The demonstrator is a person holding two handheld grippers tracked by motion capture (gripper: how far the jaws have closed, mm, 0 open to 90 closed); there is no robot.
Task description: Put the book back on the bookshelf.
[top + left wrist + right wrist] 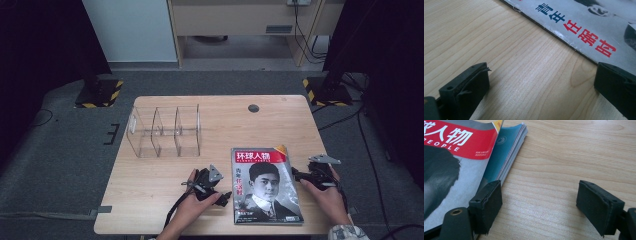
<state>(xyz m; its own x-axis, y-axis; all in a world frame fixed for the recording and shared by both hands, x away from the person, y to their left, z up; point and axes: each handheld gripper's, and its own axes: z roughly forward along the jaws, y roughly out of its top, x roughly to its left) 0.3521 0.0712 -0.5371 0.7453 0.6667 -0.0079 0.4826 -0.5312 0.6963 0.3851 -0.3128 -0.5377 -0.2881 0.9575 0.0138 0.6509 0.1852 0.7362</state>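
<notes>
A magazine [265, 186] with a red title band and a black-and-white portrait lies flat near the table's front edge, right of centre. My left gripper [226, 196] rests low at its left edge, open, with bare wood between the jaws; the spine edge of the magazine [584, 32] runs just beyond them. My right gripper [296, 175] sits at the right edge, open, nothing between the jaws. Its left jaw lies against the page edges of the magazine [506, 162], where the cover corner curls up over blue pages.
A clear plastic organiser [165, 131] with three compartments stands at the table's left middle. A dark round hole [253, 108] sits near the far edge. The wooden table [150, 175] ends just in front of the hands.
</notes>
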